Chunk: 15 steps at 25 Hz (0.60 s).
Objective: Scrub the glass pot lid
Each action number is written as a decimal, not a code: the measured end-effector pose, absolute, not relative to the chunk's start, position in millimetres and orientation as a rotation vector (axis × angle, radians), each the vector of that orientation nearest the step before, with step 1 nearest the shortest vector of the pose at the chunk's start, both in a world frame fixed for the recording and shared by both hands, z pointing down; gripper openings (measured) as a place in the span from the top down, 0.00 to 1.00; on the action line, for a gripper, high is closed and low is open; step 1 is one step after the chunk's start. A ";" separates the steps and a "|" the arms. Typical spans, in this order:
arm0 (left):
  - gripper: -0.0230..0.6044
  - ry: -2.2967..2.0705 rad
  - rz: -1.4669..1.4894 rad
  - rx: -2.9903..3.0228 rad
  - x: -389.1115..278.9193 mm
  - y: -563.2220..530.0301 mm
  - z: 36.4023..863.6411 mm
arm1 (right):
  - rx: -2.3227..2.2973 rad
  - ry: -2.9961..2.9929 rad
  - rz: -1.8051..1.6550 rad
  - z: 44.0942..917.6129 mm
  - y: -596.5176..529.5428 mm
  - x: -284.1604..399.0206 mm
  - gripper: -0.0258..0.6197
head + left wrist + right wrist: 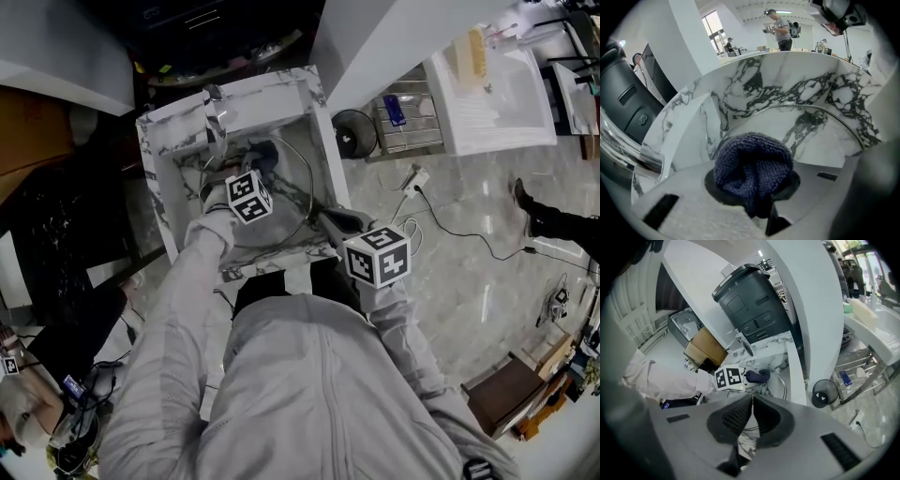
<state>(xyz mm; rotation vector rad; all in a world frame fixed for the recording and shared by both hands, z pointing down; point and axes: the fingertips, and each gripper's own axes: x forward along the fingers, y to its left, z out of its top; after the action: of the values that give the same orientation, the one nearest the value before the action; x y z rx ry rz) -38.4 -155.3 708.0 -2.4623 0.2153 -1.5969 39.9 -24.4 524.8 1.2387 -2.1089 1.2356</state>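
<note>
Pinching a dark knitted cloth (pixel 752 161) in the left gripper (pixel 754 199) on the glass pot lid (pixel 295 178) lying in the marble sink (pixel 272 98) beside the faucet (pixel 214 114); right gripper (pixel 751 404) nipped shut at the lid's rim, masked overhead by marker cube (pixel 377 256), plain only in right gripper view

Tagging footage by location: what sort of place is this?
Likely a staged kitchen station in a lab hall, not a home: freestanding marble sink, loose plug and cable on the floor, second white sink.
</note>
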 end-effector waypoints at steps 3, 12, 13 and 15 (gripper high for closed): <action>0.82 0.143 -1.626 -2.476 -42.6 -142.5 709.2 | 1.231 -2.115 1.228 524.4 -23.9 37.8 0.91; 0.82 -0.050 -1.717 -2.580 -57.7 -92.3 713.9 | 1.206 -2.136 1.214 520.4 -18.0 33.0 0.91; 0.82 -0.058 -1.726 -2.584 -59.1 -89.1 714.1 | 1.203 -2.137 1.213 520.4 -16.9 32.6 0.91; 0.82 -0.075 -1.739 -2.590 -61.4 -83.7 713.5 | 1.197 -2.141 1.210 520.4 -15.1 31.9 0.91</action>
<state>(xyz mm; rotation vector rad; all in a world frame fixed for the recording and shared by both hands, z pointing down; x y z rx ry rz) -61.4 -83.7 713.5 -2.5895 -0.0747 -1.7392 31.9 -15.1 520.4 1.1975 -2.1406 1.2104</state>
